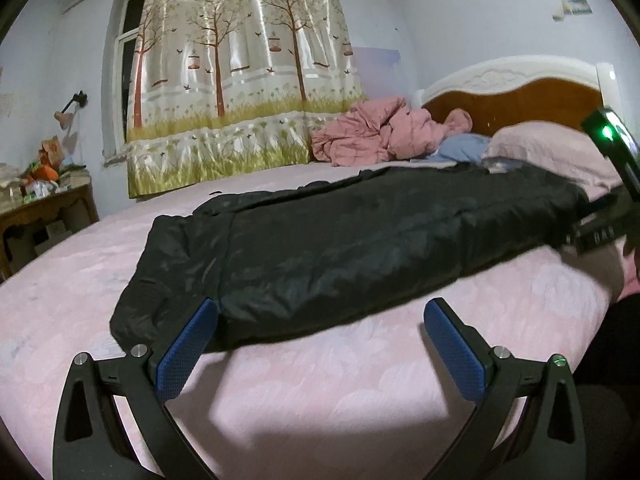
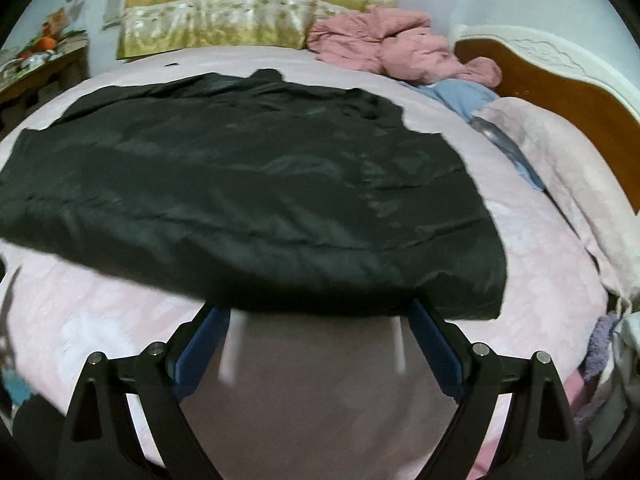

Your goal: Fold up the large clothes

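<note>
We see the shiny black padded coat (image 2: pixel 248 200) lying flat across the pale pink bedsheet (image 1: pixel 360 380); our left gripper (image 1: pixel 320 332) stands wide open at the coat's near edge, holding nothing; our right gripper (image 2: pixel 316 320) likewise gapes empty beside its hem.

A tree-print curtain (image 1: pixel 244 80) hangs at 12 o'clock; crumpled pink quilt (image 1: pixel 376 130) beside a wooden headboard (image 1: pixel 516 108) at 2 o'clock; cluttered desk (image 1: pixel 44 208) at 9.
</note>
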### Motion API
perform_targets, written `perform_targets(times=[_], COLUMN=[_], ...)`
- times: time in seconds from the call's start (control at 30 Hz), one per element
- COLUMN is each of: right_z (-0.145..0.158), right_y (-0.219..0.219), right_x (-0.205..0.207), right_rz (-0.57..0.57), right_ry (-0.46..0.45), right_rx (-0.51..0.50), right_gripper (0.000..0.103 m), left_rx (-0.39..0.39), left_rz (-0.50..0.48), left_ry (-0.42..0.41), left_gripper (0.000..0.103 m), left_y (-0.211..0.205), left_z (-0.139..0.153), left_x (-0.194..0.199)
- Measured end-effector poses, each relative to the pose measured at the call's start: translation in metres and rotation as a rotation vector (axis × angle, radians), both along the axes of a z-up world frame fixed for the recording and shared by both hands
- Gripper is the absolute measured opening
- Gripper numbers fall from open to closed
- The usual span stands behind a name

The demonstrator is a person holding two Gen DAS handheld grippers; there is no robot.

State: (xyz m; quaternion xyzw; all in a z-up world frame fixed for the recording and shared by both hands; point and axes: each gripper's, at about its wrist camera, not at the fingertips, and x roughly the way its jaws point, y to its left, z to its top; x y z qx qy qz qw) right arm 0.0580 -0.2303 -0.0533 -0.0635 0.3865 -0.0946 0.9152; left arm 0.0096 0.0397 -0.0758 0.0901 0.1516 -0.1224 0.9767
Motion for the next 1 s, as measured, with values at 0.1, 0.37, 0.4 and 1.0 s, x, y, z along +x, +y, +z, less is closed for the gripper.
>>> perform_targets(times=[0.1, 0.37, 0.4, 1.0], right_z=[0.001, 0.001, 0.001, 0.003], right_y=[-0.003, -0.009, -0.010, 0.027], right_x=[0.004, 0.004, 0.005, 0.009], right_rz=[-0.024, -0.012, -0.011, 0.119], right_ry=[-0.003, -0.008, -0.009, -0.044], right_rx=[-0.029, -0.026, -0.030, -0.228], right_gripper=[0.092, 0.093, 0.093, 0.093], left_rx=[0.074, 0.093, 0.103, 0.224], left_rz=[-0.033, -0.016, 0.001, 0.192], left_ry=[0.029, 0.060, 0.054, 0.207], left_gripper=[0.103, 0.103, 0.103, 0.103], left_y=[-0.006, -0.006, -0.007, -0.010], left_z=[-0.009, -0.009, -0.008, 0.013], left_x=[-0.002, 0.003, 0.006, 0.071])
